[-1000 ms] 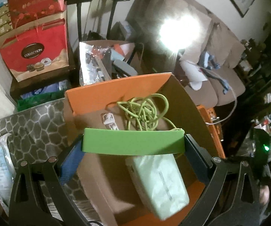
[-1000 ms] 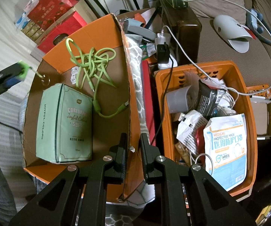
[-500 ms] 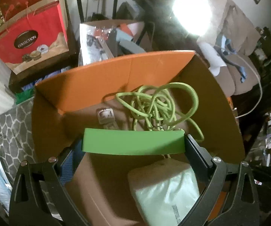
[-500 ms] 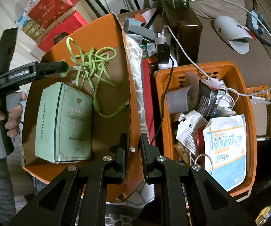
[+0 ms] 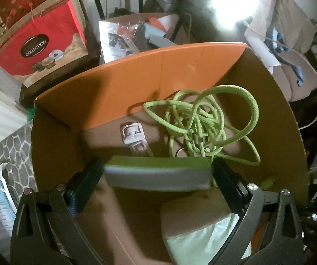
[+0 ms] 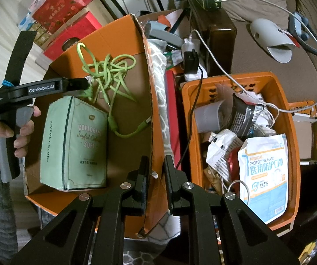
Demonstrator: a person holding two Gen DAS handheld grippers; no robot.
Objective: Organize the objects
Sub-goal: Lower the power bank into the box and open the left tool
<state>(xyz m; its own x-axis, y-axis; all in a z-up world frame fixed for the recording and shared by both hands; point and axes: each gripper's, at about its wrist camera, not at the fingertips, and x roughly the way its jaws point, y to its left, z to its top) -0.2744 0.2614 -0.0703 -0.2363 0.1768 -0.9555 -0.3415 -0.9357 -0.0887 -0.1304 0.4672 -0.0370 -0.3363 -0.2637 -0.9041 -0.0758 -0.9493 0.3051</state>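
Observation:
My left gripper (image 5: 157, 174) is shut on a flat green-and-grey box (image 5: 158, 174) and holds it low inside the orange cardboard box (image 5: 158, 66), near the tangled green cable (image 5: 202, 121) and above the mint tissue pack (image 5: 202, 231). In the right wrist view the left gripper (image 6: 85, 82) reaches into the cardboard box (image 6: 123, 37) over the cable (image 6: 107, 70) and tissue pack (image 6: 76, 143). My right gripper (image 6: 156, 174) is shut on the cardboard box's right wall (image 6: 152, 114).
An orange plastic basket (image 6: 290, 137) full of packets, a mask pack (image 6: 266, 172) and a grey cup (image 6: 207, 117) stands right of the box. Red gift boxes (image 5: 41, 42) stand behind. White plastic clips (image 5: 134, 137) lie on the box floor. A sofa is at the far right.
My left gripper has moved forward and down into the cardboard box with the green box, which has tilted so its grey side shows. The right gripper has not moved.

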